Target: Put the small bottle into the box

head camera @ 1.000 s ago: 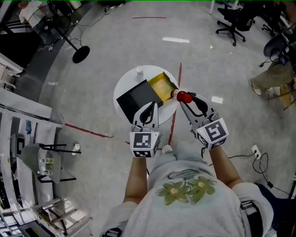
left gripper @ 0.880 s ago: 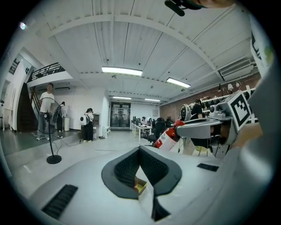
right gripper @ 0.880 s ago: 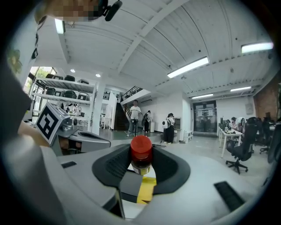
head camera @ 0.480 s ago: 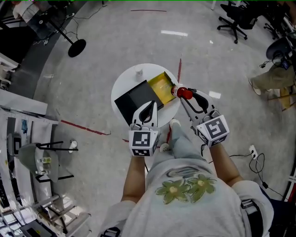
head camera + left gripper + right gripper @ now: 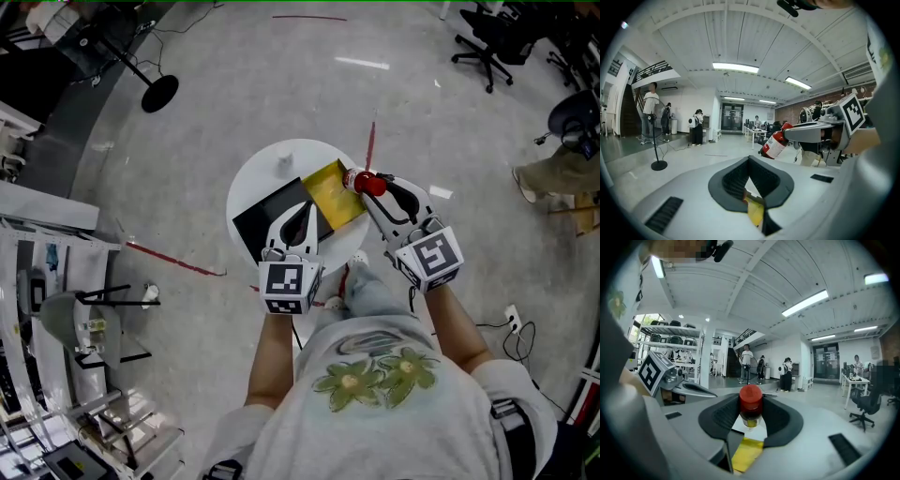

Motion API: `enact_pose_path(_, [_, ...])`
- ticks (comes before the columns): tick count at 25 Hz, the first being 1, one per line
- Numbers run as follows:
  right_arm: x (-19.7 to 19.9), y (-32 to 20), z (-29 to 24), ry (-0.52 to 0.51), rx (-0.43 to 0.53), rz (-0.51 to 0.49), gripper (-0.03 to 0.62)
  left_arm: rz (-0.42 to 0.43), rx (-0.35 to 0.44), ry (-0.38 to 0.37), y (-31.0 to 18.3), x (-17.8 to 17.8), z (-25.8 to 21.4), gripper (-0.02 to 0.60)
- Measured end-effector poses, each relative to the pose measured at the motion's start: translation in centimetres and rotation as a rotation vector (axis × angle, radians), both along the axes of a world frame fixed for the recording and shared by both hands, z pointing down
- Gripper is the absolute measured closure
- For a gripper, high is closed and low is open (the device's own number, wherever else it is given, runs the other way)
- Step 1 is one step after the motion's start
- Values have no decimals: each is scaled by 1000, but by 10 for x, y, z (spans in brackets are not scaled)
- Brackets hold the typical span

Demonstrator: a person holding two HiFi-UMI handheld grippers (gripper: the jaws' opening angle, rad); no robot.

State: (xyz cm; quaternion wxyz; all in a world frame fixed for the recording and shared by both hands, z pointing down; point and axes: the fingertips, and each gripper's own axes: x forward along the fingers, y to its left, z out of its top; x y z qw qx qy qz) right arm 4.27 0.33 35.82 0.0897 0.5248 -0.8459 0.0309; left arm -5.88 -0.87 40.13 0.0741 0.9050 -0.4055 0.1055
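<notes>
The small bottle [image 5: 364, 182], red-capped with a red and white label, is held in my right gripper [image 5: 368, 184], which is shut on it at the far right edge of the round white table [image 5: 258, 169]. In the right gripper view the red cap [image 5: 751, 397] stands upright between the pads. Just left of the bottle lies the open box, with its yellow inside [image 5: 335, 193] and black lid [image 5: 267, 212]. My left gripper [image 5: 303, 211] hovers over the box's near side, its jaws shut tip to tip with nothing seen between them. From the left gripper view the bottle [image 5: 776, 143] hangs tilted.
A small white object [image 5: 284, 165] stands at the table's far side. A red tape line [image 5: 370, 145] runs across the floor beyond the table. A stand with a round base [image 5: 159, 94] is far left, office chairs [image 5: 483, 42] far right, shelving [image 5: 47, 281] at left. People stand in the distance [image 5: 649, 117].
My right gripper has carried the bottle a little forward and left, up to the yellow box's right edge. The left gripper stays over the box.
</notes>
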Motion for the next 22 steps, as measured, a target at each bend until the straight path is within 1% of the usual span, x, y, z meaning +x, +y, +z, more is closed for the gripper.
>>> enact_pose_path(8, [4,-36,12,-11,-24,-26,448,-28,-27,-15,-29,3,10,578])
enact_pose_path(15, [4,-50,26,-9,-52,-55,448,-50,-42,-24,-40,2,19,578])
enact_pose_path(22, [11,-70,46,4,-85,-100,448,-80,-58,-42,-55,9,33,578])
